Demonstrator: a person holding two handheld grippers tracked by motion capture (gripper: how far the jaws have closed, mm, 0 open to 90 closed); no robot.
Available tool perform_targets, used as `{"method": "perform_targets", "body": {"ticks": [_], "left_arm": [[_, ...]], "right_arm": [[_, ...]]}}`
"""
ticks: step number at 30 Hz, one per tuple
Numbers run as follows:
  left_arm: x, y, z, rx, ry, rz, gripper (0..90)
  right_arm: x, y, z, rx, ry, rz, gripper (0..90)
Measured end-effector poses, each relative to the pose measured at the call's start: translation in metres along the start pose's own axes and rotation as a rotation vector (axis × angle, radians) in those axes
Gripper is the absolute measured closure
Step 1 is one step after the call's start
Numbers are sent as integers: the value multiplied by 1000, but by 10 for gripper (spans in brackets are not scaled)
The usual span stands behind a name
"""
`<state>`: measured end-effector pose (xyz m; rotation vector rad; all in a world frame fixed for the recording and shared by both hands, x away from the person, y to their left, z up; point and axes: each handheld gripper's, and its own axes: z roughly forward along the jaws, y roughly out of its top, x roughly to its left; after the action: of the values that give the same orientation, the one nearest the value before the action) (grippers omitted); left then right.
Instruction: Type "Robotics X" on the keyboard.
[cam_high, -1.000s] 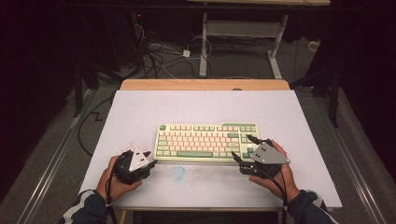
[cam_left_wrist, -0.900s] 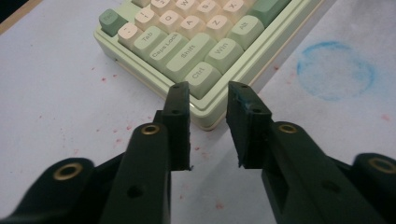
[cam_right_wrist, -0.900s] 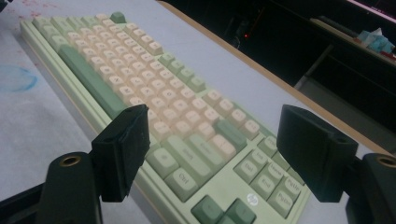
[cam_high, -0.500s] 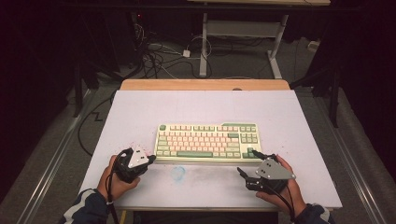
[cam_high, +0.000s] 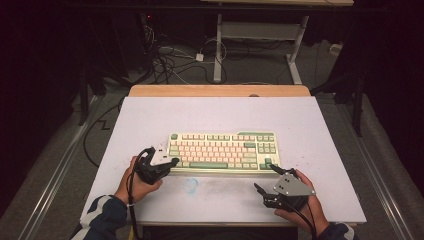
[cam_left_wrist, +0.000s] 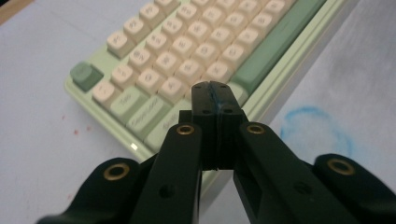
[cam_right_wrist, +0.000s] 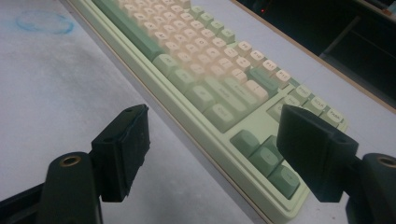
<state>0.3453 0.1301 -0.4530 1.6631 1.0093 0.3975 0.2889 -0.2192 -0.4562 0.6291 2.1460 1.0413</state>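
A pale green keyboard (cam_high: 222, 150) with cream and darker green keys lies across the middle of the white table top (cam_high: 225, 112). My left gripper (cam_high: 170, 162) is at the keyboard's near left corner, shut with nothing between its jaws. In the left gripper view the closed tips (cam_left_wrist: 215, 91) hover over the bottom row of keys (cam_left_wrist: 187, 56), beside the green space bar. My right gripper (cam_high: 264, 176) is open by the keyboard's near right corner. In the right gripper view its jaws (cam_right_wrist: 212, 121) frame the keyboard's (cam_right_wrist: 201, 60) right end and hold nothing.
A faint blue ring stain (cam_high: 191, 185) marks the table between my hands, also seen in the gripper views (cam_left_wrist: 313, 123) (cam_right_wrist: 44, 22). A wooden strip (cam_high: 220, 91) edges the table's far side. Cables (cam_high: 165, 60) and a desk frame (cam_high: 220, 45) stand on the floor beyond.
My left hand has moved up and right onto the keyboard's left corner. My right hand has drawn back from the keyboard's right end toward the table's front edge, then held still.
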Motion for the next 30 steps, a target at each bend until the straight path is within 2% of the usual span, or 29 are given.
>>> {"method": "perform_targets", "body": {"ticks": [2,7,11,20,26,30], "left_arm": [[-4,5,7,7,-23,-15,875],[-12,8,30,32,-23,12,875],[-15,8,41,46,-26,26,875],[-15,5,53,79,-23,27,875],[-17,3,59,106,-27,44,875],[-17,3,60,102,-23,45,874]], "right_arm": [[0,-1,1,7,2,-2,261],[0,-2,3,17,12,-10,261],[0,-3,4,28,19,-14,261],[2,-4,7,43,24,-34,261],[2,-4,7,43,25,-33,261],[2,-4,7,45,27,-33,261]]}}
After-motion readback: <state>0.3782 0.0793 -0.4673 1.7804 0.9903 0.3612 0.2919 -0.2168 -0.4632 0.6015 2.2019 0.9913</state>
